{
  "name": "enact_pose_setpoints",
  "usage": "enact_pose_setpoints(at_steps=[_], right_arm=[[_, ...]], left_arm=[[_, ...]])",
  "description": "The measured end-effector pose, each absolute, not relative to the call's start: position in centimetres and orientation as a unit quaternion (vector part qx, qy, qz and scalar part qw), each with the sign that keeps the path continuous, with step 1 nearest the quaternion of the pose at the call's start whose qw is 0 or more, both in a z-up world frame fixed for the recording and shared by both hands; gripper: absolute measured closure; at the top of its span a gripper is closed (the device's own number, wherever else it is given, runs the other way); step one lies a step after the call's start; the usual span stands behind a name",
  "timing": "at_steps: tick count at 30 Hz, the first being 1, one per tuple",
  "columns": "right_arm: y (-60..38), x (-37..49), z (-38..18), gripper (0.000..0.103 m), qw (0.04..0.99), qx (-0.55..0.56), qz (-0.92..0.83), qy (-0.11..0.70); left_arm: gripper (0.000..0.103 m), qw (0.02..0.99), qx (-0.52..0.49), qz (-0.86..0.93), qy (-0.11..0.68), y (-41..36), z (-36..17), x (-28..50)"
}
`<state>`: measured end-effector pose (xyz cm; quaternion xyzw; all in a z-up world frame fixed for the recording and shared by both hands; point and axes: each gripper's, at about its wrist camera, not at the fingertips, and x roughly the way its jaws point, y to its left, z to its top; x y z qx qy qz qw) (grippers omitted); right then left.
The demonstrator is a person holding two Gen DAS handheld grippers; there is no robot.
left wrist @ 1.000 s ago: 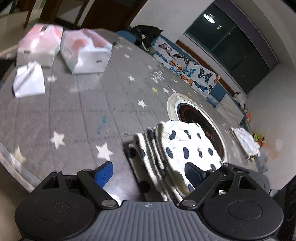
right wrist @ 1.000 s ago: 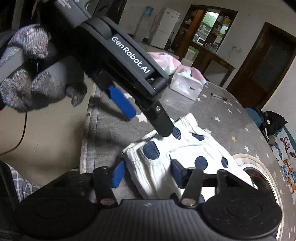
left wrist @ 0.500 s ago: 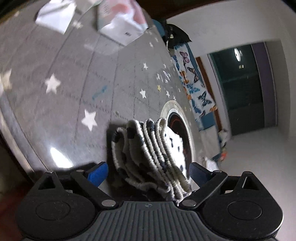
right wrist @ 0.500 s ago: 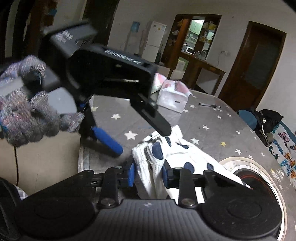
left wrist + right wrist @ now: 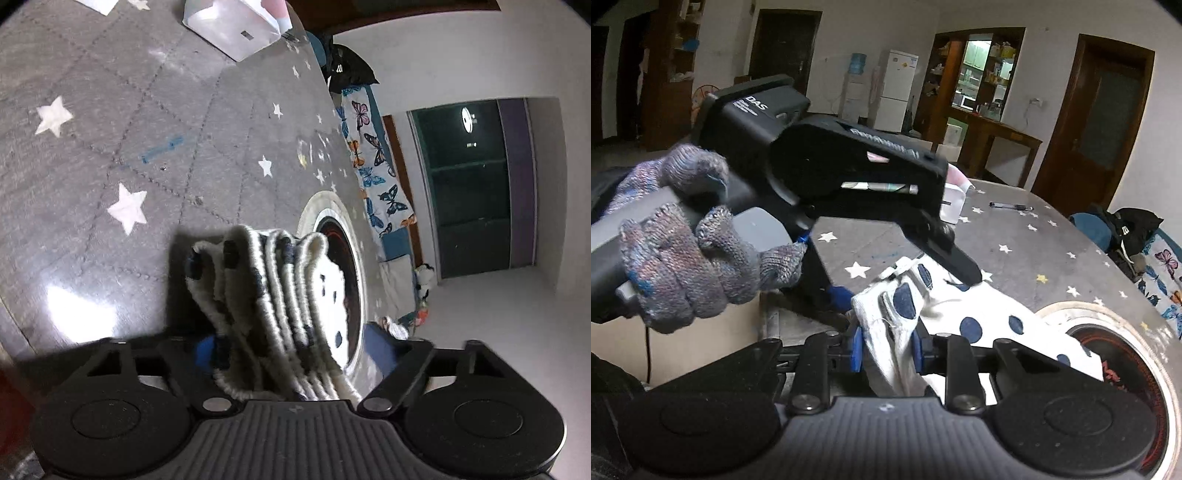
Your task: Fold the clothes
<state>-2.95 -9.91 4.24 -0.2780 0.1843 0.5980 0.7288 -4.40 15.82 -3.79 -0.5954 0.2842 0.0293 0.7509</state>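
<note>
Two grippers now have the folded garment (image 5: 960,314) between them at its near end, where the stacked ribbed edges bunch together. A second ago the right gripper (image 5: 886,350) stood wider, with the cloth lying flat between its fingers; now its blue pads are pinched tight on a raised wad of the spotted white fabric. The left gripper (image 5: 291,350) has tilted and come in lower: the layered edges fill the space between its fingers, which are still spread wide, so it straddles the stack more than it clamps it. In the right wrist view its upper finger presses on top of the cloth and its blue-tipped lower one sits by the near edge.

That reads as the garment being gathered for another fold or a lift, not smoothed. Most of it still lies on the table (image 5: 110,110), its far end over the round hob (image 5: 1108,350).

Writing: "DAS" shows on the left gripper's housing; the lettering along its side is too blurred to read here. A white bag (image 5: 236,29) carries a small dark label, illegible.
</note>
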Motion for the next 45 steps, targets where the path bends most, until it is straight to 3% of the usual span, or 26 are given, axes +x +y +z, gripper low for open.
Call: enact_pose_setpoints(at_steps=[1, 3, 8, 13, 21, 39, 42, 45], right_arm=[[-10.0, -2.9, 4.1, 0.079, 0.728, -0.276, 0.600, 0.186], [-10.0, -2.8, 3.9, 0.078, 0.725, -0.275, 0.602, 0.189], [-11.0, -1.9, 4.0, 0.066, 0.725, -0.254, 0.606, 0.205], [-12.4, -0.4, 4.6, 0.065, 0.733, -0.220, 0.602, 0.228], [-15.2, 5.2, 4.4, 0.054, 0.804, -0.161, 0.506, 0.268], [-17.9, 14.7, -0.5, 0.053, 0.837, -0.016, 0.401, 0.372], [-17.8, 14.6, -0.6, 0.058, 0.832, -0.004, 0.408, 0.376], [-17.8, 14.3, -0.4, 0.075, 0.829, 0.005, 0.415, 0.376]], left_arm=[[0.035, 0.753, -0.592, 0.030, 0.287, 15.8, -3.9, -4.3], [0.055, 0.753, -0.589, 0.034, 0.293, 15.9, -4.4, -4.1], [0.068, 0.758, -0.579, 0.036, 0.299, 16.3, -4.9, -4.2], [0.068, 0.774, -0.554, 0.035, 0.303, 16.8, -4.7, -4.1], [0.068, 0.793, -0.526, 0.041, 0.305, 17.4, -4.2, -3.7], [0.068, 0.833, -0.451, 0.038, 0.318, 17.7, -3.1, -2.6], [0.068, 0.837, -0.442, 0.038, 0.319, 17.7, -3.1, -2.5], [0.068, 0.842, -0.430, 0.039, 0.323, 17.5, -2.8, -2.3]])
